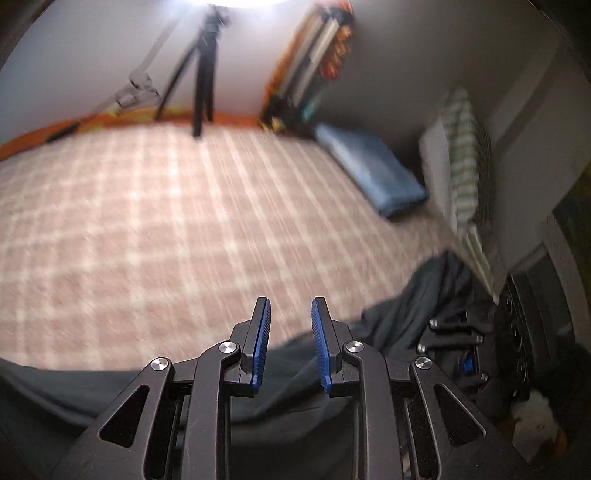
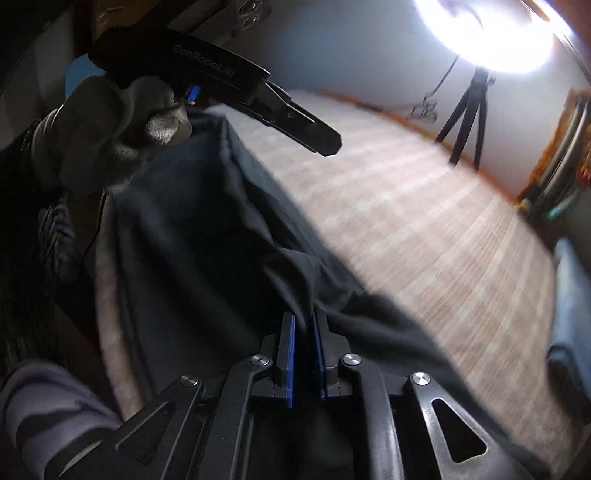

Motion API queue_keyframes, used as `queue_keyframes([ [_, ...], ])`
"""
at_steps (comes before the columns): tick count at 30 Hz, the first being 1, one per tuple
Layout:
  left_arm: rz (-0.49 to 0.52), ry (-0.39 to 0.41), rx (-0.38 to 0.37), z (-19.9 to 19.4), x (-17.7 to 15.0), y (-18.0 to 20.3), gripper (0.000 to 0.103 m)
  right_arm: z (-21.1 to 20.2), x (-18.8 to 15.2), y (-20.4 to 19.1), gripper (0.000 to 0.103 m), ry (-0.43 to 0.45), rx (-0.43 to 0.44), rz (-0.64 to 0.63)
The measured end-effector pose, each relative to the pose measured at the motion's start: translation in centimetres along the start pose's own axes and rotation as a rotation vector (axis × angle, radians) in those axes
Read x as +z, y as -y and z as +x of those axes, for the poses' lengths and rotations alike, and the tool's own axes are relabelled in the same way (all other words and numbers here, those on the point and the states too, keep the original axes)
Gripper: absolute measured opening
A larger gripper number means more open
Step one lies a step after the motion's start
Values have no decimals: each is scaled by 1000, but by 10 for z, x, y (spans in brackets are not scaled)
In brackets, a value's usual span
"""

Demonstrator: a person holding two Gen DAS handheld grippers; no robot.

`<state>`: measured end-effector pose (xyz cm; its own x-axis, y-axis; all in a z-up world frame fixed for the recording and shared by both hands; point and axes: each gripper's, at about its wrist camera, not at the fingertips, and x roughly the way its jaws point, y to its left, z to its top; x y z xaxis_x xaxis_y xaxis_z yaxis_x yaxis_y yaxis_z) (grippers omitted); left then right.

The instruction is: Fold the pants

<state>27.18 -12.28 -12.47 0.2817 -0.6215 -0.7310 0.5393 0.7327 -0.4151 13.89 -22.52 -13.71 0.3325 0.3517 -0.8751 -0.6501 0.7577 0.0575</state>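
Dark grey pants (image 2: 207, 236) lie along the near edge of a bed with a pink checked cover (image 1: 166, 221). In the right wrist view my right gripper (image 2: 303, 321) is shut on a raised fold of the pants. In the left wrist view my left gripper (image 1: 290, 314) is open and empty, held just above the pants (image 1: 303, 369) at the bed's near edge. The left gripper also shows in the right wrist view (image 2: 325, 142), held in a gloved hand (image 2: 110, 133) above the far end of the pants. Both views are motion-blurred.
A folded blue cloth (image 1: 369, 166) and a green striped pillow (image 1: 461, 158) lie at the bed's right side. A black tripod (image 1: 205, 74) stands at the far edge by the white wall. A bright lamp (image 2: 487, 33) glares above. Coloured items (image 1: 317, 62) lean in the corner.
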Motion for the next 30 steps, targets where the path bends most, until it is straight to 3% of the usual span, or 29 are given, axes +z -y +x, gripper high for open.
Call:
queue_keyframes([
  [2, 25, -54, 10, 9, -15, 5, 21, 0, -5, 2, 13, -26, 17, 11],
  [3, 37, -82, 14, 14, -23, 6, 21, -4, -6, 5, 20, -24, 28, 23],
  [6, 64, -145, 14, 20, -46, 9, 21, -31, -4, 26, 31, 61, 95, 106],
  [10, 71, -148, 14, 18, -61, 6, 21, -50, 4, 70, 44, 143, 69, 235],
  [12, 54, -148, 1, 17, -62, 3, 21, -44, 7, 101, 58, 138, 60, 320],
  [16, 76, -150, 18, 17, -63, 6, 21, -17, 10, 133, 66, 59, 142, 384],
  [20, 89, -150, 19, 17, -63, 7, 21, 14, 11, 138, 67, -11, 197, 401],
  [22, 87, -151, 14, 17, -63, 8, 21, 19, 4, 132, 65, -21, 249, 417],
  [24, 87, -150, 17, 18, -62, 9, 21, 18, 2, 123, 50, -12, 281, 399],
  [25, 93, -151, 23, 18, -62, 11, 21, 13, -1, 115, 33, -6, 281, 385],
  [28, 104, -158, 59, 14, -61, 16, 23, -4, 1, 99, 16, 33, 220, 319],
  [30, 103, -145, 67, 3, -59, 18, 32, -18, 5, 94, 9, 76, 186, 294],
])
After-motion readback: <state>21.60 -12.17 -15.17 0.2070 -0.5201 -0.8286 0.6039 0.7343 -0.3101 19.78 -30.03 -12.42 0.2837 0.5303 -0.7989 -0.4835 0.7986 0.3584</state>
